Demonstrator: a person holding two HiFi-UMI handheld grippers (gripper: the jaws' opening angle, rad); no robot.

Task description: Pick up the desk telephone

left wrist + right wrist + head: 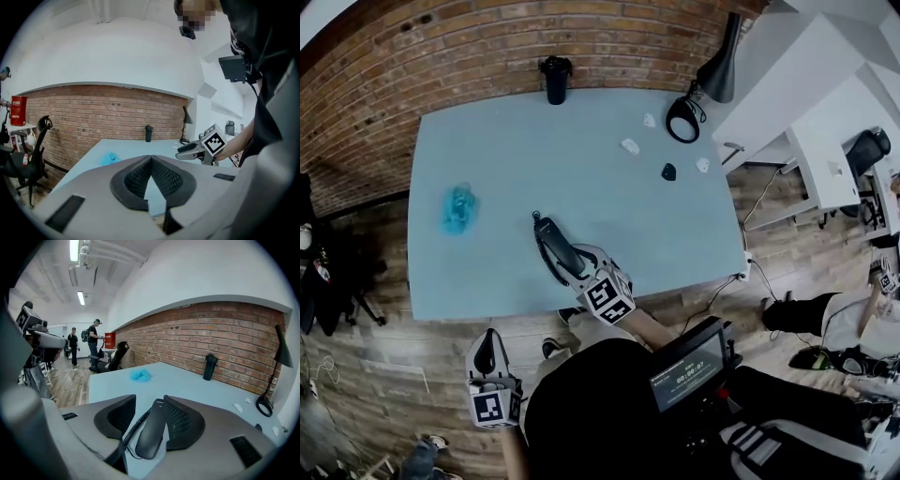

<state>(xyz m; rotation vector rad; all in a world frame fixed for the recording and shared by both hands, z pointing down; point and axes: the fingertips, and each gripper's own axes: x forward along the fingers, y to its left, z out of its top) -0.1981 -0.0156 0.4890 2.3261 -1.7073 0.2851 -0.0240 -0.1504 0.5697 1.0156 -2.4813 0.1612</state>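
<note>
The telephone's black handset (553, 242) lies on the pale blue table (497, 131) near its front edge, its coiled cord (132, 430) trailing back toward me. My right gripper (574, 261) reaches over that edge with its jaws astride the handset (151, 434). The right pad (180, 420) lies against the handset's side and the left pad (119, 414) stands clear of it, so the gripper is open. The telephone's base shows in no view. My left gripper (492, 337) hangs below the table's front edge, its pads met at the tip, with nothing in it.
A blue crumpled thing (457, 208) lies at the table's left. A black bottle (555, 80) stands at the back edge and a black desk lamp (703, 84) at the back right, with small white bits (630, 145) and a dark bit (668, 172) nearby. White desks (825, 141) stand to the right.
</note>
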